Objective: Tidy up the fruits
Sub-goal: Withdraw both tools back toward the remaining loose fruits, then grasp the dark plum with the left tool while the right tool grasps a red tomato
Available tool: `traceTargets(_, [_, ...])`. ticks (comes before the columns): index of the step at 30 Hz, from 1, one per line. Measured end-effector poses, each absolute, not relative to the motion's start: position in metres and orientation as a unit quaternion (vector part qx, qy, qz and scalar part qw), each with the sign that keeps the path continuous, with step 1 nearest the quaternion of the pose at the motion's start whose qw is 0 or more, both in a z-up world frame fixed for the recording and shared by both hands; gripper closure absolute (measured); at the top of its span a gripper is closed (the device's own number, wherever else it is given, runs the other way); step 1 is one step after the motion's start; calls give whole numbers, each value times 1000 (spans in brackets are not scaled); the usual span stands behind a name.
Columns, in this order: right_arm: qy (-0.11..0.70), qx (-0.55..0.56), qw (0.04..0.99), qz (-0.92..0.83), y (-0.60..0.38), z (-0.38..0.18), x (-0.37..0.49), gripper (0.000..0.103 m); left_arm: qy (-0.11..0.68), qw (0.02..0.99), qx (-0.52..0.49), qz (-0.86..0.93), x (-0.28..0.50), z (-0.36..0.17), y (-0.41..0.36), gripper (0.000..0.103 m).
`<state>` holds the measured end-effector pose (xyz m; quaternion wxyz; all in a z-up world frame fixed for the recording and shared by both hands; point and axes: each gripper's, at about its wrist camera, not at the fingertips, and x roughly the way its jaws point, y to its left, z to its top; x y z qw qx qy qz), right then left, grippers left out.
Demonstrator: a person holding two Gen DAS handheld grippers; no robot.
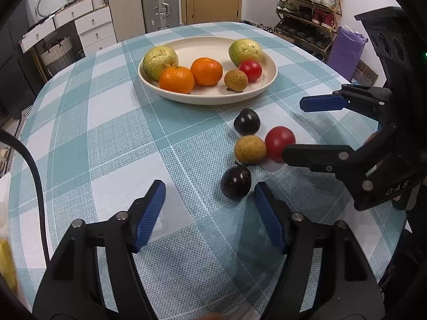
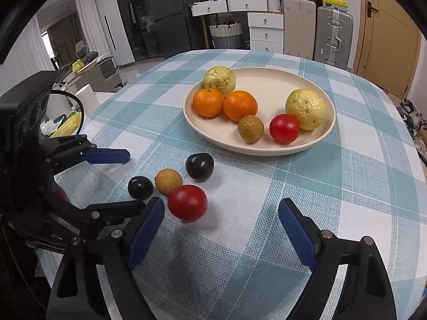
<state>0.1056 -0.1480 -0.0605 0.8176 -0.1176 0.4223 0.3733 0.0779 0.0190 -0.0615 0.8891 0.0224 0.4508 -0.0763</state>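
on the checked tablecloth [image 1: 106,138], near the cream plate [image 1: 269,80] of guavas, oranges and small fruit, four loose fruits cluster — two dark plums [image 1: 236,186], a brown longan [image 1: 250,149], a red tomato [image 2: 187,202] — while the left gripper [image 1: 209,190] and right gripper [image 2: 221,210] both gape wide, holding nothing.

Cream plate [image 1: 269,80]; teal-white plaid tablecloth [image 1: 106,133]; red tomato [image 2: 187,202]; blue tool pads [image 1: 149,213].
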Motion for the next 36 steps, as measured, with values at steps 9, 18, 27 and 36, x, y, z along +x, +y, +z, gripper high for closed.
traceTargets(9, [422,-113,816,378,-149,-60,105,17,442,890,17,-113,73,-58,17,74])
traceTargets(18, [425,-114,807,394,-143,-63,100,26,430,894,8,-124,72,-52,19,82])
traceTargets(27, [423,-120,803,403,-138,-65,97,48,435,891,7,-126,74,-57,16,82])
traceTargets(36, [420,-124,802,407,-133,-65,94,64,438,891,0,-124,77,-59,14,82])
